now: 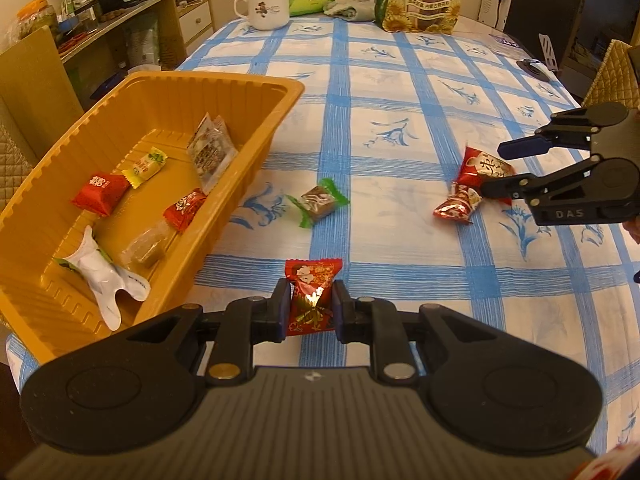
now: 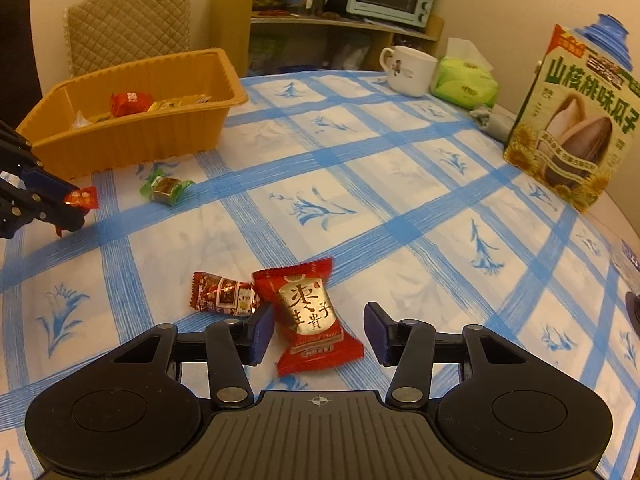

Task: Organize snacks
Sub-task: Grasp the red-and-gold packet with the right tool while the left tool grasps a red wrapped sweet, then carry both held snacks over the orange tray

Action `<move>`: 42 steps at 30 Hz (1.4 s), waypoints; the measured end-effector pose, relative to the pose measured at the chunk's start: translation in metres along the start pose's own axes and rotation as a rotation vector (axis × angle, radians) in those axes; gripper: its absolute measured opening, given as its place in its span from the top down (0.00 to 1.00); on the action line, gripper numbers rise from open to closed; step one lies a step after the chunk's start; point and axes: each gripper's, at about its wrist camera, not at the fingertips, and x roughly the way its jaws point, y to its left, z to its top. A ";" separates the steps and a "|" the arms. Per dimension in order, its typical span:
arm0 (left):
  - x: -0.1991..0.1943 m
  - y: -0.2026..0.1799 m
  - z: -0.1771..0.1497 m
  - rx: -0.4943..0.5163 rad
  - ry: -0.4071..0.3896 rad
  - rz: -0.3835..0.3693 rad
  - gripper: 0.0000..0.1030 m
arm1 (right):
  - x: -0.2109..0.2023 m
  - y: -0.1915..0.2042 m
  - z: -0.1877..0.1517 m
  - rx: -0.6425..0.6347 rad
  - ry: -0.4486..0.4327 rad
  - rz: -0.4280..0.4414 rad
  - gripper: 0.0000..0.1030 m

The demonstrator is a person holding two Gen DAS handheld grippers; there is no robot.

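We are midway through gathering loose snacks into the orange tray (image 1: 256, 80), which sits at the table's left edge with several packets already inside; our left gripper (image 1: 309, 307) is clenched on a red candy (image 1: 310, 300), held just off the tablecloth (image 1: 400, 240) beside the tray's near wall; its long axis runs straight ahead along the fingers, one crimped end pointing forward. The next move, we judge, calls for carrying it left over the rim and letting go.

Our right gripper (image 2: 318, 330) stands released, jaws spread either side of the red date packet (image 2: 310, 312), which lies flat on the cloth; its long axis is tilted, the top crimp pointing away and slightly left, so closing across its width looks right. A smaller red candy (image 2: 224, 294) touches its left side; a green-wrapped sweet (image 2: 166, 190) lies near the tray.
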 end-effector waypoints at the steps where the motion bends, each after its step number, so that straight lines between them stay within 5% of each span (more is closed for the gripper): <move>1: 0.000 0.000 0.000 -0.001 0.000 0.002 0.81 | 0.001 0.000 0.001 0.008 0.001 0.008 0.54; 5: 0.000 0.001 0.001 -0.004 -0.001 0.004 0.81 | 0.003 0.002 0.000 0.042 0.011 0.022 0.71; 26: -0.031 -0.022 0.008 0.032 -0.071 -0.044 0.81 | -0.075 0.011 -0.008 0.268 -0.040 -0.003 0.74; 42: -0.108 0.005 -0.025 -0.034 -0.120 -0.057 0.81 | -0.137 0.080 -0.009 0.308 -0.068 0.114 0.74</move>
